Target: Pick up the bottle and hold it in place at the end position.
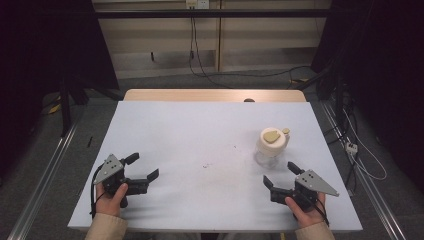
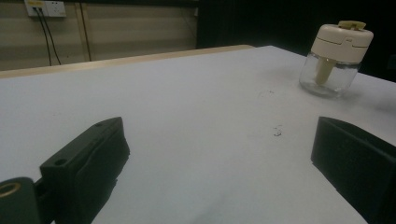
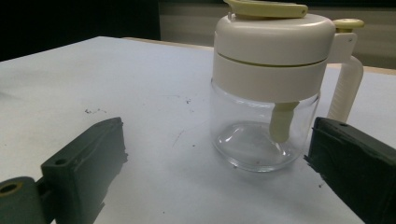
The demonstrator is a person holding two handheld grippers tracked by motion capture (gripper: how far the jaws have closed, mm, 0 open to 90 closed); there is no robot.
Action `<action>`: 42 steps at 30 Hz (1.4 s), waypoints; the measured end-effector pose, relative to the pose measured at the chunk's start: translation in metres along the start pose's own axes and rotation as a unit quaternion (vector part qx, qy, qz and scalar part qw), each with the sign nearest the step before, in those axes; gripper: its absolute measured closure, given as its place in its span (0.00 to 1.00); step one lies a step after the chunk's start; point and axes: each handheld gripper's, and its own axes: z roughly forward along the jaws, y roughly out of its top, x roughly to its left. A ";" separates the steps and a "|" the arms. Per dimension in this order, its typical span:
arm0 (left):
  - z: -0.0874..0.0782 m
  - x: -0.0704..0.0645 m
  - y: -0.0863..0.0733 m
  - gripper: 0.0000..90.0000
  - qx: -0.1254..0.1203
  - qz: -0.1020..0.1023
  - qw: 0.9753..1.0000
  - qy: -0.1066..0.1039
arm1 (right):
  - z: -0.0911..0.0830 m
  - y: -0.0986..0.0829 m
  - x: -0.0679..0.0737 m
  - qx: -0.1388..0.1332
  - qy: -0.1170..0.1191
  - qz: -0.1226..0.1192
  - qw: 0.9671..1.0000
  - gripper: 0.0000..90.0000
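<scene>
— What is seen from the high view?

— A glass jar (image 1: 272, 145) with a cream lid is seen standing upright on the desk (image 1: 200, 135), toward its right edge and about midway between the far and near edges. The left gripper (image 1: 145, 167) is held near the near left corner, its jaws spread wide with nothing between them. The right gripper (image 1: 281, 173) is held near the near right corner, jaws likewise spread and empty, just short of the jar.

— And from the left gripper view?

— The two black jaws are seen far apart over bare desk. The jar (image 2: 335, 58) is seen well off, toward the far right, and small dark specks (image 2: 277, 132) are marked on the surface between.

— And the right gripper view?

— The jar (image 3: 271, 88) is seen close ahead, upright, just beyond the parted jaws and nearer to the right one. No contact with it can be made out. A ribbed cream handle (image 3: 346, 91) is carried on its right side, and a yellowish tab (image 3: 266, 8) lies on the lid.
</scene>
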 end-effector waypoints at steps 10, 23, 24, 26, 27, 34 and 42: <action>0.000 0.000 0.000 0.04 -0.001 0.000 1.000 -0.001 | 0.003 0.001 -0.001 0.002 0.000 0.000 1.000 0.04; 0.001 -0.001 0.000 0.04 -0.001 0.002 1.000 -0.005 | 0.020 0.009 -0.016 0.006 -0.018 0.004 1.000 0.05; 0.001 -0.001 0.000 0.04 -0.001 0.002 1.000 -0.005 | 0.020 0.009 -0.016 0.006 -0.018 0.004 1.000 0.05; 0.001 -0.001 0.000 0.04 -0.001 0.002 1.000 -0.006 | 0.025 0.011 -0.018 0.012 -0.021 -0.008 1.000 0.05; 0.001 -0.001 0.000 0.04 0.001 0.003 1.000 -0.006 | 0.026 0.012 -0.019 0.011 -0.023 -0.008 1.000 0.05; 0.001 -0.001 0.000 0.04 0.003 0.006 1.000 -0.007 | 0.031 0.015 -0.026 0.010 -0.026 0.002 1.000 0.05; 0.002 -0.001 -0.001 0.04 0.003 0.005 1.000 -0.009 | 0.043 0.019 -0.030 0.012 -0.027 0.010 1.000 0.06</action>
